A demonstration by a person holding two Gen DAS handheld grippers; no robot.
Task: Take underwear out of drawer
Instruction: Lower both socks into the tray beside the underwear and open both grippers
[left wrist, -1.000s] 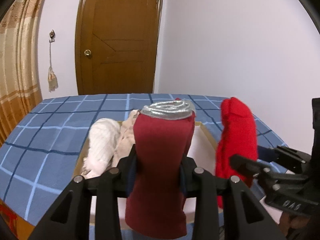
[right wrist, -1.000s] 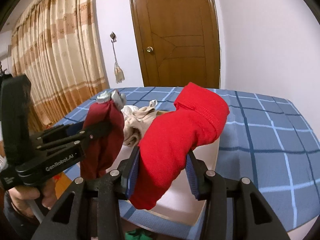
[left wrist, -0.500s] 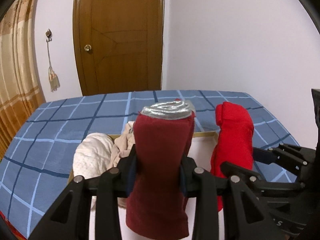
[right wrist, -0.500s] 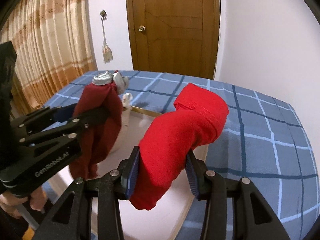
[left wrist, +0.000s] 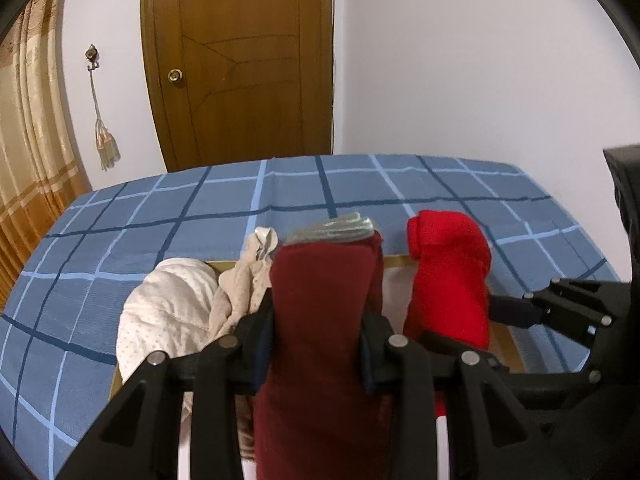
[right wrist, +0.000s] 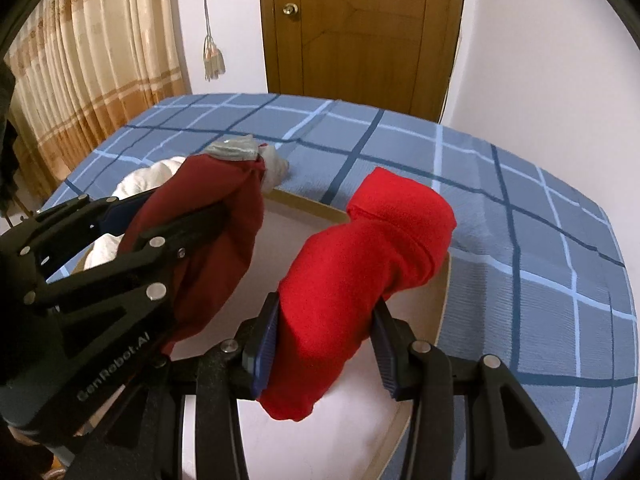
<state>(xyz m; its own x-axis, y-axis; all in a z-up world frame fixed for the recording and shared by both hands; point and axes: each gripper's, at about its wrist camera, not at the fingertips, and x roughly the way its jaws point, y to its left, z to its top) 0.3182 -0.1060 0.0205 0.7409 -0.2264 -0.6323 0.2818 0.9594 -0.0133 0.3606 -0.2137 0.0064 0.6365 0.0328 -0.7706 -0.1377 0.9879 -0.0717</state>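
Left wrist view. Left hand-held gripper (left wrist: 318, 344), black with blue pads, lower centre of frame: clamped on a rolled dark maroon fabric underwear with a grey waistband (left wrist: 324, 320), which stands upright between the fingers, grey band at the top. Right hand-held gripper (left wrist: 460, 320), lower right: clamped on a rolled bright red fabric underwear (left wrist: 448, 276), just beside the maroon roll. Shallow wooden-rimmed drawer with a white floor (left wrist: 400, 260): lies on the bed, behind and below both rolls. Cream dotted bundle of cloth (left wrist: 168, 312), centre left, and beige crumpled cloth (left wrist: 248, 280) touching it: at the drawer's left end. Blue checked bedspread (left wrist: 160, 224): fills the middle band. Brown wooden door (left wrist: 240, 64), top centre. Tasselled cord on a wall hook (left wrist: 106, 136), upper left. Striped beige curtain (left wrist: 28, 140), left edge.

Right wrist view. Right hand-held gripper (right wrist: 324, 344), bottom centre: pads pressed on the bright red roll (right wrist: 368, 276), which leans to the upper right above the drawer floor. Left hand-held gripper (right wrist: 192, 236), left of frame: closed on the maroon roll (right wrist: 208, 240), also raised above the drawer (right wrist: 304, 202). Cream bundle (right wrist: 136, 180): partly hidden behind the left gripper. Bedspread (right wrist: 520, 240), right half. Door (right wrist: 360, 32), top centre. Curtain (right wrist: 88, 64), upper left.
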